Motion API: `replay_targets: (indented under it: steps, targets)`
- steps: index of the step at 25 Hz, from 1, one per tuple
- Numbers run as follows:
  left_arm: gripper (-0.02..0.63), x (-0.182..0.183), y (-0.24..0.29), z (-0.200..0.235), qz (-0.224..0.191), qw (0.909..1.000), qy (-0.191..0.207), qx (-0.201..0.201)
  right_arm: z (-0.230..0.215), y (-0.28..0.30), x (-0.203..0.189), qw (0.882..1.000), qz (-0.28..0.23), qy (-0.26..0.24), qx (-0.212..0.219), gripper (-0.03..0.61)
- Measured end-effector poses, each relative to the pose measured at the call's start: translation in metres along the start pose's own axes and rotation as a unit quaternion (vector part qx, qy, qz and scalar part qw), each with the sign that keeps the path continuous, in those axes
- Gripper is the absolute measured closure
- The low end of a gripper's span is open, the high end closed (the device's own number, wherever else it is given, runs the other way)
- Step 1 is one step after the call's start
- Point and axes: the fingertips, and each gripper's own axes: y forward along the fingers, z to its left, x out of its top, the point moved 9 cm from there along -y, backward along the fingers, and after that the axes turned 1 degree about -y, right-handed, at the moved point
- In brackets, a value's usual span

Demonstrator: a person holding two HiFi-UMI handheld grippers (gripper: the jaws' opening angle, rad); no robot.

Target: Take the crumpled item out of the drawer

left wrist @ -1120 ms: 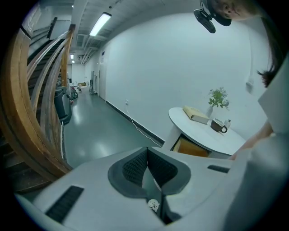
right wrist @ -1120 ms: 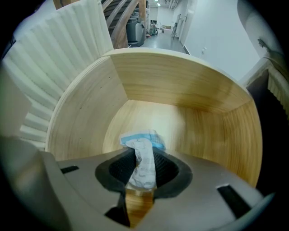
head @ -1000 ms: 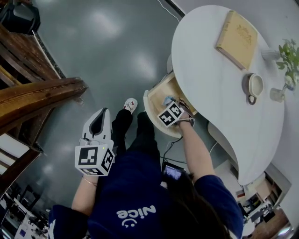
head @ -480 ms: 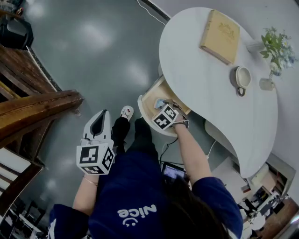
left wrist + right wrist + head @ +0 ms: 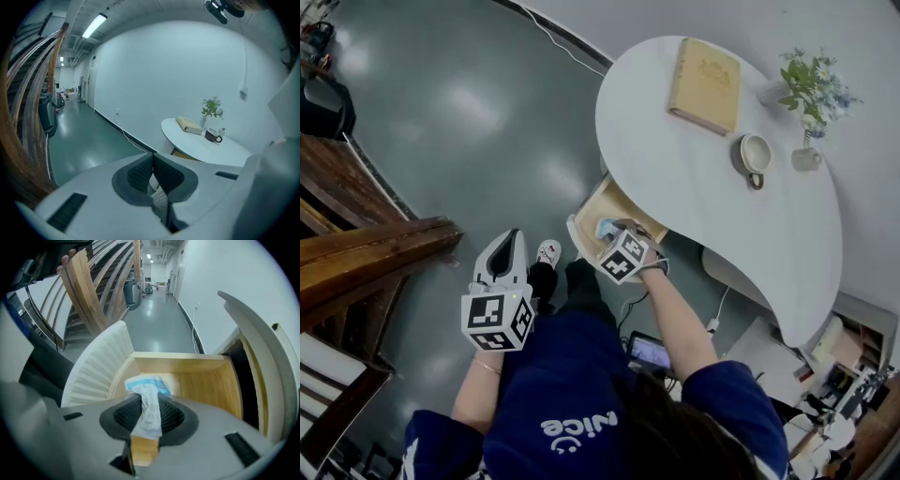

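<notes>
On your table (image 5: 703, 187), the book (image 5: 704, 73) lies left of the cup (image 5: 756, 153), the plant (image 5: 811, 86) right of it. The open drawer (image 5: 598, 200) sits under the table's left edge, the crumpled item (image 5: 143, 387) over it, between the fingers (image 5: 124, 417) of your right gripper (image 5: 146, 405).

I see the crumpled item (image 5: 144, 389) is white with blue print. The drawer (image 5: 201, 380) is pale wood with a white ribbed front; the surface (image 5: 694, 183) is white, the book (image 5: 704, 84) tan.

Crumpled item (image 5: 146, 397) papery, creased; drawer (image 5: 206, 380) smooth light wood; floor (image 5: 441, 141) glossy.
</notes>
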Motion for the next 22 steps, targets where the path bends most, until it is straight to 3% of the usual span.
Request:
replay_targets:
  steps: [22]
  targets:
    - [0.609, 0.029, 0.028, -0.016, 0.014, 0.9938, 0.048, -0.099, 0.011, -0.077, 0.014, 0.992, -0.048, 0.108, -0.048, 0.472]
